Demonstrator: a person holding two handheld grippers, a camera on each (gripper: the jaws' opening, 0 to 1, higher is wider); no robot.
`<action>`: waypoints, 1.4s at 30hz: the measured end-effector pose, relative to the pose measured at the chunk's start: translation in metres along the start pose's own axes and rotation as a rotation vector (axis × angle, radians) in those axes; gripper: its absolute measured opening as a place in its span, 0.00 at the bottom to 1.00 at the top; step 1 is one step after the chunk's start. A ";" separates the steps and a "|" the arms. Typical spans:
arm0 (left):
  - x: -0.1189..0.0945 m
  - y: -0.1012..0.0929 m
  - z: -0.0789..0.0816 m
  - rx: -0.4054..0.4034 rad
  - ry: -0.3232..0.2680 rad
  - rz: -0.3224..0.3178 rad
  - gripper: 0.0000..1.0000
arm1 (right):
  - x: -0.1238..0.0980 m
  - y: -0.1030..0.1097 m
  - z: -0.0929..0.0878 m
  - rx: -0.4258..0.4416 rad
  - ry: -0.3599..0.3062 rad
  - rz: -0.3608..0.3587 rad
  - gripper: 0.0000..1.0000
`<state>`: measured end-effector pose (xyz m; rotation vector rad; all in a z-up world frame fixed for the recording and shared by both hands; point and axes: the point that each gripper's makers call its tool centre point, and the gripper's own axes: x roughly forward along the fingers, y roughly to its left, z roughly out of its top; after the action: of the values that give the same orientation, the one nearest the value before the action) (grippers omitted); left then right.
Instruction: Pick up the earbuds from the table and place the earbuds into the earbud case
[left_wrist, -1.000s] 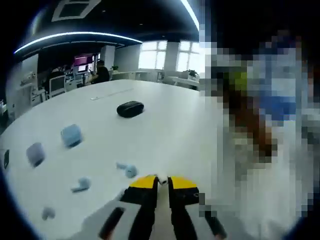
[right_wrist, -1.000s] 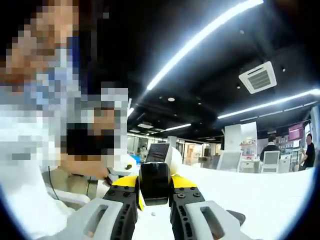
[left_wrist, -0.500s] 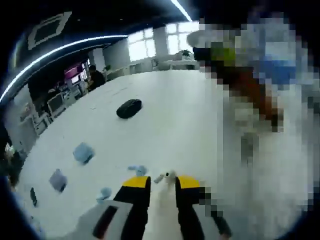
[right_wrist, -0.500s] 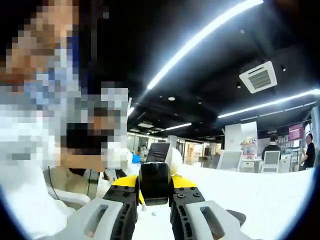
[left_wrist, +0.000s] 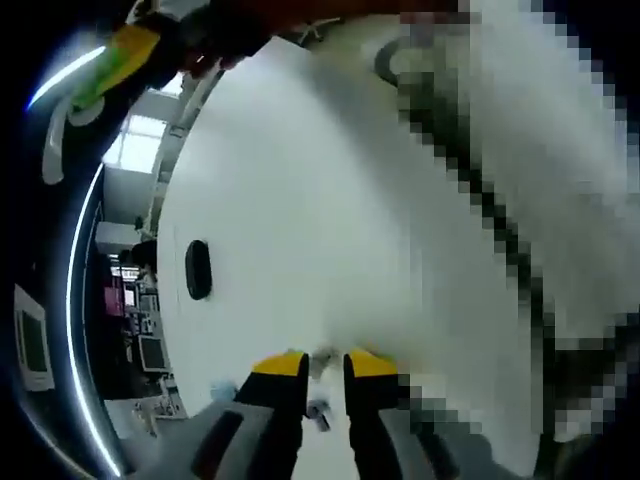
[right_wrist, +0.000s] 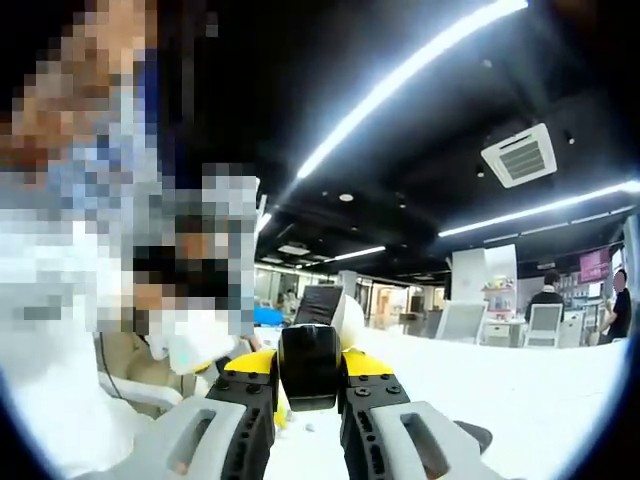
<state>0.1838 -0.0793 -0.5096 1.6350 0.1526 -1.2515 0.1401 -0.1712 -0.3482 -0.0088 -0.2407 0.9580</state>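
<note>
The right gripper (right_wrist: 309, 385) clamps the black earbud case (right_wrist: 309, 366) between its jaws; the left gripper (left_wrist: 321, 366) seems to pinch a small white earbud (left_wrist: 321, 361) at its tips; align it squarely over the case before releasing.

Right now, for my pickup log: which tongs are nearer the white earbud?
Left. The left tongs have the white earbud between their tips. The right tongs are clamped on the black earbud case instead.
</note>
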 end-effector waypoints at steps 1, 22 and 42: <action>0.003 0.004 -0.003 -0.003 0.001 -0.005 0.17 | 0.000 0.000 0.000 0.001 -0.001 0.002 0.22; -0.002 0.028 -0.010 -0.321 -0.140 -0.040 0.12 | -0.001 0.002 -0.001 0.006 0.006 0.011 0.22; -0.078 0.130 -0.015 -1.299 -0.921 -0.061 0.12 | 0.014 -0.017 -0.031 -0.049 0.084 -0.143 0.21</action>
<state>0.2391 -0.0936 -0.3681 -0.0877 0.3352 -1.3504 0.1683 -0.1664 -0.3736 -0.0758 -0.1851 0.8075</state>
